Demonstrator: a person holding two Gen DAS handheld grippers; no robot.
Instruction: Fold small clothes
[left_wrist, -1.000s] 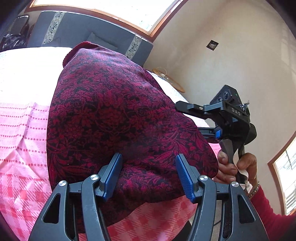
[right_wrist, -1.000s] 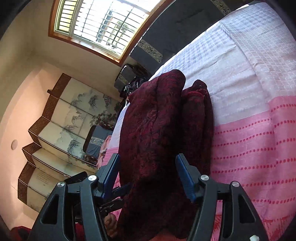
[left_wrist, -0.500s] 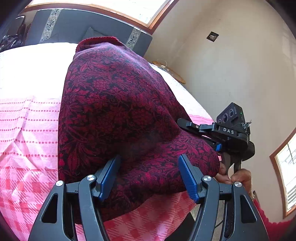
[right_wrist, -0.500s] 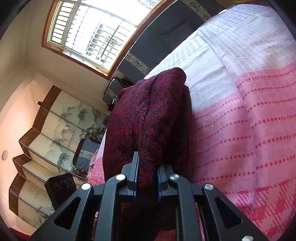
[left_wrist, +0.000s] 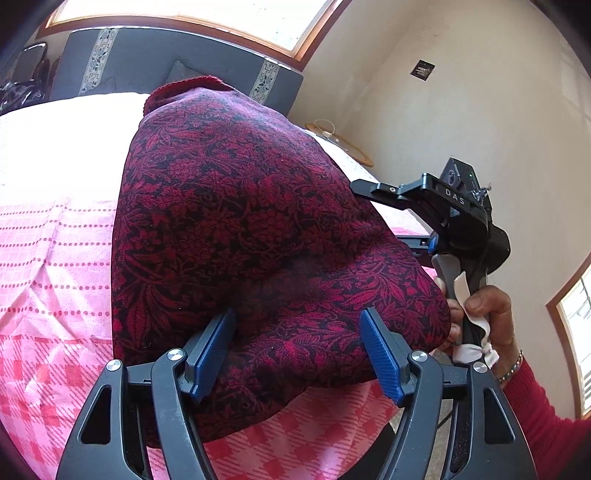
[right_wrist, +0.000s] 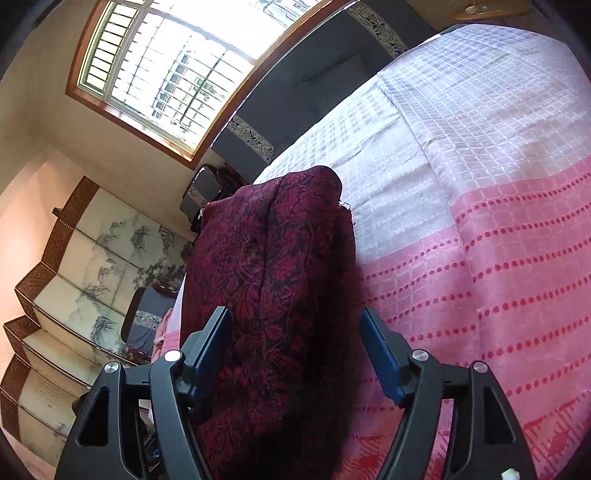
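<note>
Dark red floral garment (left_wrist: 258, 236) lies folded on the pink-and-white bedspread (left_wrist: 55, 266), bunched between the spread blue pads of the left gripper (left_wrist: 297, 350) and likewise the right gripper (right_wrist: 295, 350), both jaws having just been opening, neither pinching the cloth.

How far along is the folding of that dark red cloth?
Done: the dark red floral garment already lies doubled in a thick bundle on the pink bedspread. In hand: both tools, left and right, have just opened around it, gripping nothing. Left: flattening it or another fold, probably.
</note>
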